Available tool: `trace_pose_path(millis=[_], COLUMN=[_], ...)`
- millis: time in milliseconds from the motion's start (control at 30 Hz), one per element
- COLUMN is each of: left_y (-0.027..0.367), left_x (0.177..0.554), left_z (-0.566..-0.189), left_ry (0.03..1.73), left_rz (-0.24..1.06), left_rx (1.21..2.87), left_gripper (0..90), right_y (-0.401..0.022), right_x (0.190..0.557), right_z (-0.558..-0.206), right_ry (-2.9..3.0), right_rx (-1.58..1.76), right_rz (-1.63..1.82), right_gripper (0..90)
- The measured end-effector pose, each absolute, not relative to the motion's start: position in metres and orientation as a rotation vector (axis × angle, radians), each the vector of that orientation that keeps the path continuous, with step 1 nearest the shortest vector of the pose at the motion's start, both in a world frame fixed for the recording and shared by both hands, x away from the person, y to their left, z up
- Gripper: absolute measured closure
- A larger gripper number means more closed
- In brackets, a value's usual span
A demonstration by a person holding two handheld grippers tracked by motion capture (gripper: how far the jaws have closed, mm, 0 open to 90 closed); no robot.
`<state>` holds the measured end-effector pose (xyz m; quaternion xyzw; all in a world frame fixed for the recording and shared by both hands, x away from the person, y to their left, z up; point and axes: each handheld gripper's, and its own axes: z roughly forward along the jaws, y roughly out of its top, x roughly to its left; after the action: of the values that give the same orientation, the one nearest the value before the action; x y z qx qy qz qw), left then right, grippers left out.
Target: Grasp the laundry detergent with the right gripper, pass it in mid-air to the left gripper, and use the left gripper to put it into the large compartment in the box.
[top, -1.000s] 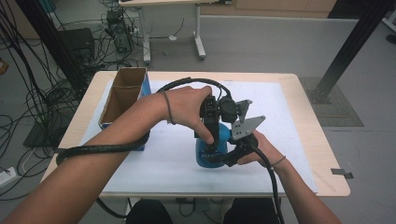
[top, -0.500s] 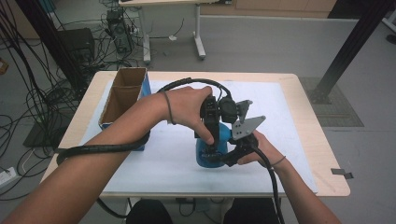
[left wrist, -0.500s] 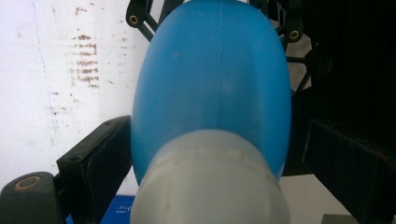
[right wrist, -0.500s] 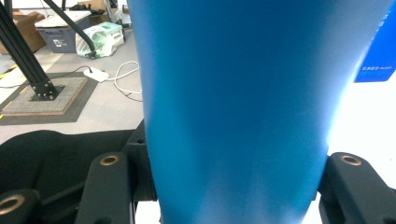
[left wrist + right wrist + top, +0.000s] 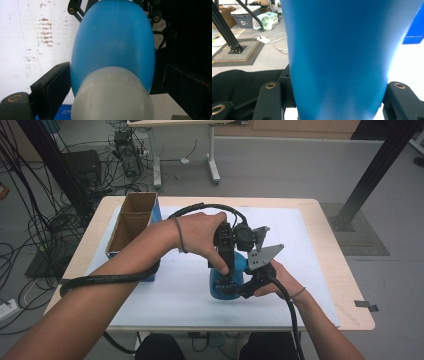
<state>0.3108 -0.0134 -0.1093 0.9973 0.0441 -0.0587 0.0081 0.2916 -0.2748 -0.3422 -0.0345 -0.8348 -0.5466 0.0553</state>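
Blue bottle (image 5: 225,282) standing upright on the white mat (image 5: 310,270) of the worktop (image 5: 345,285), near its front edge. The right gripper (image 5: 240,287), at 3 o'clock of the bottle, clamps its body. The left gripper (image 5: 226,272), from 12 o'clock, straddles its grey cap (image 5: 112,97); whether its pads press cannot be told. Cardboard box (image 5: 131,222) at 10 o'clock.

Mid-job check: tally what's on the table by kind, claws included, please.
Blue bottle: 1
Open cardboard box: 1
White mat: 1
Claws, left claw and right claw, both around the bottle: 2
Total: 5
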Motion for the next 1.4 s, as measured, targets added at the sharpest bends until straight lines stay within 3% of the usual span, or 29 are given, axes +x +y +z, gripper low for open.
trace_pose_path(millis=[1400], left_y=[-0.0139], left_x=[0.3104], left_z=[-0.1088], left_ry=[0.142], left_rz=[-0.183], left_rx=[3.123], left_gripper=[9.4], right_y=[-0.2741], right_x=[0.2917], right_z=[-0.3415], right_ry=[-2.534], right_rx=[-0.102], right_rz=[-1.657], right_gripper=[41.8])
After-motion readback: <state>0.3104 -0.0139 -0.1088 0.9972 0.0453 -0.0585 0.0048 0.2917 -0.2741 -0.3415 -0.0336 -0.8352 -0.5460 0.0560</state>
